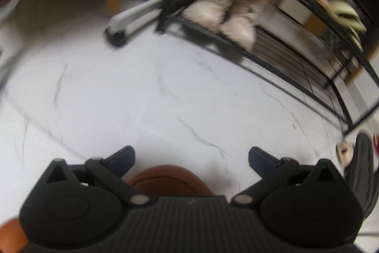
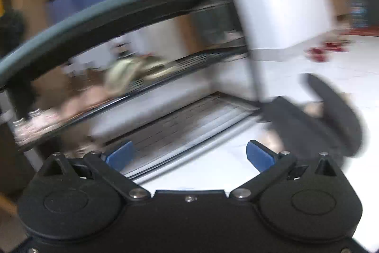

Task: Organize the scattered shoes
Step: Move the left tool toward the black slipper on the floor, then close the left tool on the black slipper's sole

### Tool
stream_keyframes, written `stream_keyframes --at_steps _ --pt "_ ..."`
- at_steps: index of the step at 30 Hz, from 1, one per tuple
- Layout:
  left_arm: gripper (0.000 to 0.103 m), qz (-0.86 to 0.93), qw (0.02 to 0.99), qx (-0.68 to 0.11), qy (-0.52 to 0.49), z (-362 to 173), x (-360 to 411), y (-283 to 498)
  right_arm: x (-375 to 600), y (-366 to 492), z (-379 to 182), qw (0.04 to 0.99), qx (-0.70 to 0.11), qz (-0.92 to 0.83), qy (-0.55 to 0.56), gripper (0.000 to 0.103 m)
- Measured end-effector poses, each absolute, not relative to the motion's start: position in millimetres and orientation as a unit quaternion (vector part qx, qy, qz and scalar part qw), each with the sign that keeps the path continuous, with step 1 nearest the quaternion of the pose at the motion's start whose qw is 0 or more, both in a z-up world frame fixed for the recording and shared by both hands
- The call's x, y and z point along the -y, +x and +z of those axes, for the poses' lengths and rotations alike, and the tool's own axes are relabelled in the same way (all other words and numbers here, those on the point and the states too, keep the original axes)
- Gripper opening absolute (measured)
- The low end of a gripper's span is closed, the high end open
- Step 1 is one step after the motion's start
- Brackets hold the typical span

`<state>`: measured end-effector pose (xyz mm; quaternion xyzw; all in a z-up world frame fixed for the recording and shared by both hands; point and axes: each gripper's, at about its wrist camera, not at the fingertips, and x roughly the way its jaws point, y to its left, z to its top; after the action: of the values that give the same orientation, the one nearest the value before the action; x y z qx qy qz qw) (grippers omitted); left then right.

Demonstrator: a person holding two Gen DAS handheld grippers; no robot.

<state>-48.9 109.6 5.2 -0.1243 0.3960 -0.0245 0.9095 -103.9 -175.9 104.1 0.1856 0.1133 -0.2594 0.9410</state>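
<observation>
Inspector: White marble floor (image 1: 165, 91) is lying bare; pale fluffy shoes (image 1: 222, 16) are sitting on the black rack (image 1: 272, 63).
Assessor: Left tool (image 1: 191, 158) and right tool (image 2: 188, 155) are both gaping, released, empty. Black shoe (image 2: 336, 110) is lying beside the rack; heavy blur is risking a mistimed grab.

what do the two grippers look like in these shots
Both are matte black plastic. The left gripper has a ribbed body, round housings either side, silver pivot screws and dark blue finger pads. The right gripper has the same build, with brighter blue pads. No cables or sleeves show.
</observation>
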Motion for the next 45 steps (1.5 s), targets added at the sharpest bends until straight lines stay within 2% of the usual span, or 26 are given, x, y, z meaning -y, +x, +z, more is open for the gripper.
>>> stream_keyframes --at_steps 6,10,14,20,25,28,34,39,45 --pt "0.102 -0.021 0.912 -0.401 -0.078 4 -90 -48 171 -86 93 0.950 -0.091 -0.268 0.135 0.103" --pt "0.102 -0.018 0.909 -0.415 -0.038 0 -77 -45 168 -65 71 0.950 -0.134 -0.259 0.110 0.103" --pt "0.102 -0.015 0.906 -0.422 -0.027 -1 -74 -46 175 -53 68 0.943 -0.148 -0.267 0.134 0.103" --pt "0.102 -0.017 0.902 -0.431 -0.024 -3 -72 -44 178 -56 72 0.945 -0.120 -0.263 0.152 0.103" --pt "0.102 -0.036 0.909 -0.414 0.024 3 -52 -43 190 -46 58 0.924 -0.166 -0.298 0.174 0.103" --pt "0.102 -0.065 0.906 -0.418 0.030 6 -37 -31 197 -49 62 0.917 -0.162 -0.307 0.195 0.103" --pt "0.102 -0.142 0.890 -0.433 0.009 9 6 14 211 -82 80 0.917 -0.093 -0.243 0.301 0.103" --pt "0.102 -0.183 0.888 -0.420 -0.017 14 63 56 205 -96 92 0.929 -0.054 -0.257 0.261 0.103" --pt "0.102 -0.313 0.856 -0.408 0.059 -1 164 66 155 -136 112 0.964 0.112 -0.190 0.147 0.103"
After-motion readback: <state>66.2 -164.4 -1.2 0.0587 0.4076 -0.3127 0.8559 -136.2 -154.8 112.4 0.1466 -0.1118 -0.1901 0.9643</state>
